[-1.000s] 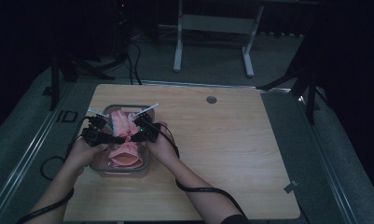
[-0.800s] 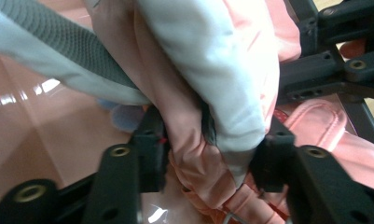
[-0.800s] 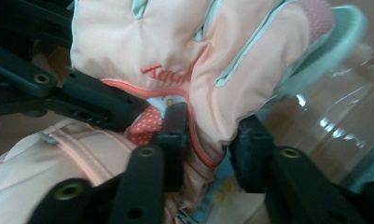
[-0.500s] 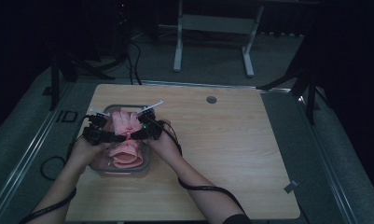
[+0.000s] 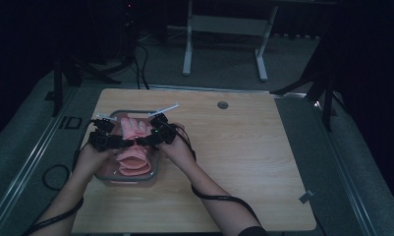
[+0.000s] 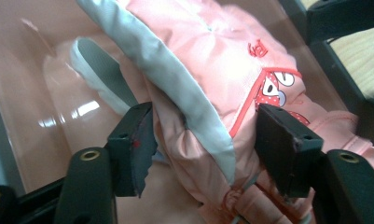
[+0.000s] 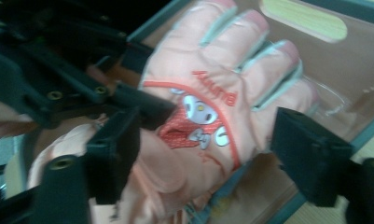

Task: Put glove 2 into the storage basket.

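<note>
One pink glove lies in one clear tray with a grey rim, at the left part of the wooden surface. Two grippers work over it: the left gripper and the right gripper, each in one hand, meeting above the tray in the high view.

The high view gives the layout: tray, both forearms, and one round grommet near the far edge of the surface. It does not resolve the glove's detail. The left gripper view shows the grey trim along the glove and a cartoon patch with red stitching. The right gripper view shows the glove from the back of the hand, four of its finger sleeves spread toward the tray wall.

Left gripper: the fingers stand apart, having just been opening, with the glove's edge between them and close against both pads.

Right gripper: the fingers stand wide apart, having just been opening; the glove's cuff end lies between them, the right pad clear of the fabric.
</note>
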